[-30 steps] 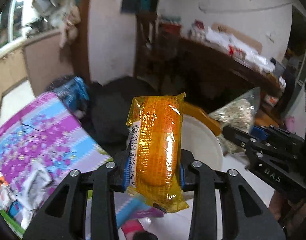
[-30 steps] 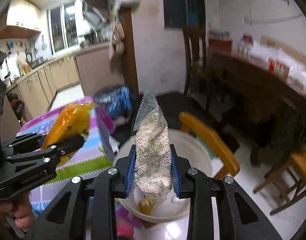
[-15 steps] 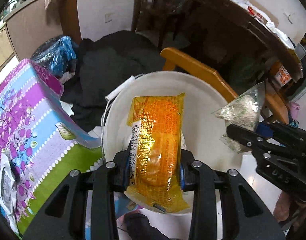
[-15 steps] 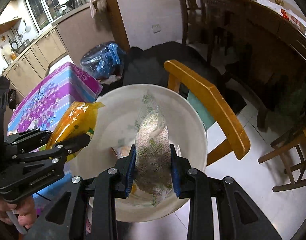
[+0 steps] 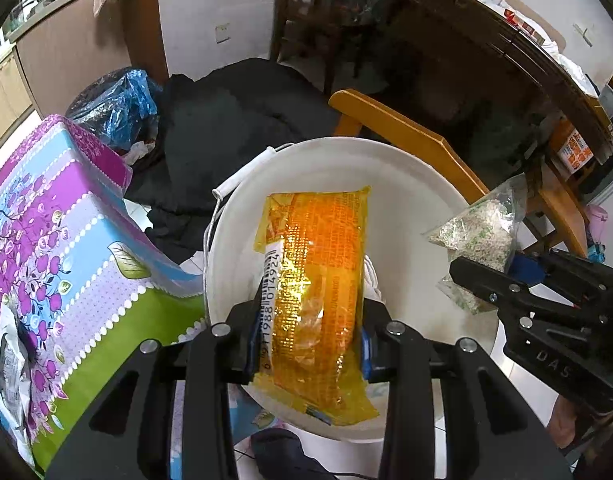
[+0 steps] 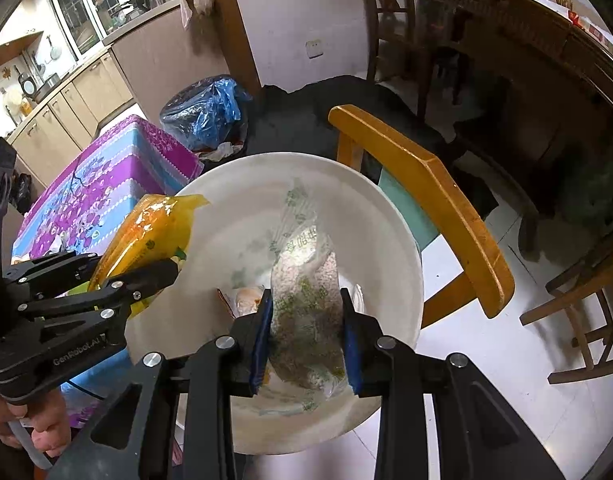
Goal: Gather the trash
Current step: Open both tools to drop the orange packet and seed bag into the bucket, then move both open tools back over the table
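My left gripper (image 5: pixel 308 336) is shut on an orange snack packet (image 5: pixel 316 280) and holds it over the open white bucket (image 5: pixel 426 184). My right gripper (image 6: pixel 306 344) is shut on a clear bag of white grains (image 6: pixel 306 292), also above the bucket (image 6: pixel 390 216). The right gripper and its bag (image 5: pixel 478 236) show at the right of the left wrist view. The left gripper and orange packet (image 6: pixel 146 232) show at the left of the right wrist view. Some trash (image 6: pixel 246 296) lies at the bucket's bottom.
A yellow wooden chair (image 6: pixel 438 200) stands just behind the bucket. A table with a purple, blue and green cloth (image 5: pixel 58 248) is to the left. A bin with a blue bag (image 6: pixel 210 112) and dark cloth (image 5: pixel 234 128) lie beyond. A dark wooden table (image 6: pixel 546 60) is at right.
Both grippers have tilted down and moved over the bucket with their packets, drawing closer to its opening. The grips have not changed.
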The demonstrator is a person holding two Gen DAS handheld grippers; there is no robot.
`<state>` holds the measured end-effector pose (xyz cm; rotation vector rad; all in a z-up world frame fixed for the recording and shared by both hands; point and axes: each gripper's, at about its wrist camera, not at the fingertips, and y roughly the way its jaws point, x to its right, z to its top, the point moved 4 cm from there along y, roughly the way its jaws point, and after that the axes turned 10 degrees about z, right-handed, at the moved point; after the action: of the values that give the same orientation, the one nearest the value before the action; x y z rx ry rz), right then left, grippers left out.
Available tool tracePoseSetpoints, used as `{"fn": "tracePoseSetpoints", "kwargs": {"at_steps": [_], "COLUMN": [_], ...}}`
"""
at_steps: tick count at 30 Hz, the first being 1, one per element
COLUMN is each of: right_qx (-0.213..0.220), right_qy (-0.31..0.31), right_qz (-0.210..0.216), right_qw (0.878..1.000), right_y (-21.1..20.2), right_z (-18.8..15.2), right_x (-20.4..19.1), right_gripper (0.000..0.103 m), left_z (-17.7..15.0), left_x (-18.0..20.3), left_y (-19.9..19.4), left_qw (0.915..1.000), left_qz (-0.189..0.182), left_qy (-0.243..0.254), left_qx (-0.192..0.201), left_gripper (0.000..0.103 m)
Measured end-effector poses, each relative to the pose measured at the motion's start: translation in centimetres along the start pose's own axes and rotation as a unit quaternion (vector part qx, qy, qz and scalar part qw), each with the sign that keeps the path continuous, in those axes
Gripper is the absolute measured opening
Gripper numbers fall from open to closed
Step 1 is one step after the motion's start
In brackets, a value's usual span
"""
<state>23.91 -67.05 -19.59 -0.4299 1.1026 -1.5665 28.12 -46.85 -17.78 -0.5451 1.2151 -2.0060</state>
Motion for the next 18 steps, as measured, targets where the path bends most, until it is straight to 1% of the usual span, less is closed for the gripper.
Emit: {"fn": "tracePoseSetpoints", "kwargs": {"at_steps": [3,5,6,7,10,18], "right_qx": [0.003,0.006,0.007,0.009,0.015,0.026], "right_qy": [0.0,0.002,0.003,0.004,0.007,0.005], "right_qz": [-0.002,-0.002,-0.002,-0.002,-0.001,0.0], "right_qw": [1.0,1.0,1.0,1.0,1.0,1.0], "right_y": [0.0,-0.1,-0.1,-0.2,-0.5,-1.6], "right_z": [0.0,0.0,0.0,0.0,0.1,0.4], "right_x": [0.0,0.1,0.1,0.2,0.4,0.4], "right_gripper": [0.032,0.033,0.034,0.035,0.038,0.038], "left_z": [0.1,0.2,0.3,0.3,0.5,0.7], "left_x": [0.1,0.0,0.1,0.1,0.2,0.2], "left_y": [-0.1,-0.2,-0.2,-0.3,-0.4,-0.6], "left_qw": [1.0,1.0,1.0,1.0,0.9999,0.9998], "left_qz": [0.005,0.007,0.007,0.008,0.009,0.014], "left_qy": [0.003,0.0,0.0,0.0,0.002,0.003], "left_qx": [0.001,0.001,0.002,0.004,0.007,0.012], "left_gripper": [0.035,0.037,0.042,0.045,0.051,0.052]}}
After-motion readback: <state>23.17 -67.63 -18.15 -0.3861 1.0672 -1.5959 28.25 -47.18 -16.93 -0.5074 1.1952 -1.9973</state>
